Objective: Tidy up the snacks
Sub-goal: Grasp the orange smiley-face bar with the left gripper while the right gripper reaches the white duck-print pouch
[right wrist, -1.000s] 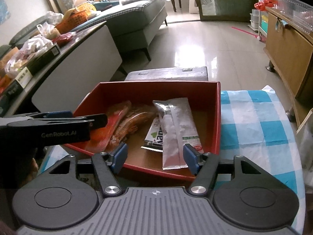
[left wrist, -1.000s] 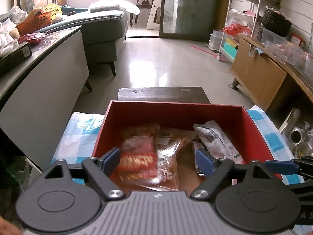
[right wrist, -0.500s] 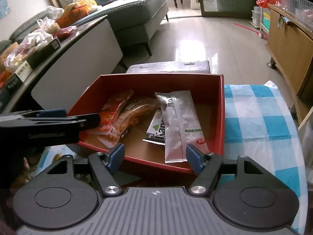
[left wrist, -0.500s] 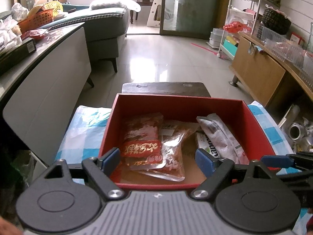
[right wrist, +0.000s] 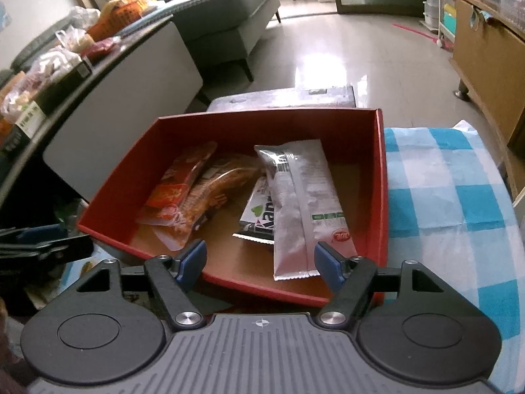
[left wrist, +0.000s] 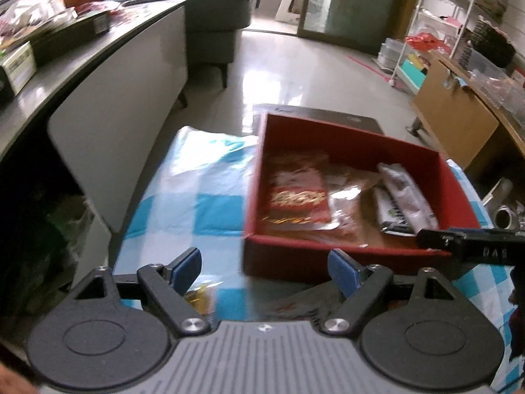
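A red box [left wrist: 357, 144] [right wrist: 380, 177] stands on a blue-and-white checked cloth [left wrist: 197, 177] [right wrist: 443, 177]. Inside lie a red snack packet [left wrist: 297, 197] [right wrist: 174, 187], a clear orange-brown packet [left wrist: 347, 207] [right wrist: 216, 193], a silver packet [right wrist: 305, 203] [left wrist: 407, 193] and a dark packet [right wrist: 259, 213] under it. My left gripper [left wrist: 265, 269] is open and empty, near the box's front left corner, above a yellow wrapper [left wrist: 198, 298] and a dark packet [left wrist: 302, 302] on the cloth. My right gripper [right wrist: 261, 261] is open and empty over the box's near edge.
A grey-white counter [left wrist: 108, 85] [right wrist: 124, 75] with bags and boxes runs along the left. A dark stool [right wrist: 282, 97] stands behind the box. A wooden cabinet [left wrist: 459, 131] [right wrist: 489, 62] is on the right. A sofa [right wrist: 229, 13] stands behind the counter.
My left gripper has pulled back and swung left, off the box, so the cloth and loose wrappers show below it. My right gripper has drawn slightly back. Both stay open.
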Demonstrator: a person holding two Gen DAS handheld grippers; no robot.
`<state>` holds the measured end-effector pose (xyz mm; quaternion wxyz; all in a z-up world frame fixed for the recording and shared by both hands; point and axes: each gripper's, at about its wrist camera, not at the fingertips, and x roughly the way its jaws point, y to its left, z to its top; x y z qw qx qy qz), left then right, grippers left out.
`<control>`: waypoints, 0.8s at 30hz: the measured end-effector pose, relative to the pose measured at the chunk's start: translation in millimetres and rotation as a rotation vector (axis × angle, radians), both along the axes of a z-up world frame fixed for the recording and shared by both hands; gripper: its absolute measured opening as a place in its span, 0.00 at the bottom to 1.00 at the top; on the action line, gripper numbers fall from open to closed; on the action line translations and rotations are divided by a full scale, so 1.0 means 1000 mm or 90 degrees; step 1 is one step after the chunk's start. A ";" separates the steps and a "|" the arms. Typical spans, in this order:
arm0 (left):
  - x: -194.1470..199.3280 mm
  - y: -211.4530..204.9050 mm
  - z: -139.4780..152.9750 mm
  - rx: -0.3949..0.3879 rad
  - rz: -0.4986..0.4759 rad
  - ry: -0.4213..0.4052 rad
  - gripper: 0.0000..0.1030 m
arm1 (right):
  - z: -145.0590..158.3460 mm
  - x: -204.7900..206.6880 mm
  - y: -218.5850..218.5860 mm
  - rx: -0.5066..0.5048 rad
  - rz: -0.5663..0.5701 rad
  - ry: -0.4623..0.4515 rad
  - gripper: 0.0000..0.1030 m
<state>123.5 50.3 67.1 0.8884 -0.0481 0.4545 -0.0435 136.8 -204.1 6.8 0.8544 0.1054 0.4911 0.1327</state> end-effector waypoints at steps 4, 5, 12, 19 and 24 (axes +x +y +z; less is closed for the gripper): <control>0.000 0.019 -0.008 0.009 0.016 0.019 0.77 | 0.001 -0.001 0.007 -0.004 0.004 -0.005 0.77; 0.000 0.023 -0.011 0.010 0.019 0.028 0.77 | 0.003 -0.002 0.009 -0.001 0.007 -0.008 0.79; -0.010 0.035 -0.033 0.018 0.039 0.084 0.77 | 0.035 -0.023 0.037 0.009 0.061 -0.053 0.83; -0.007 0.034 -0.062 0.024 0.052 0.136 0.77 | 0.048 -0.046 0.068 0.034 0.135 -0.054 0.84; -0.007 0.028 -0.067 0.061 0.066 0.112 0.56 | 0.040 -0.053 0.081 0.029 0.160 -0.034 0.85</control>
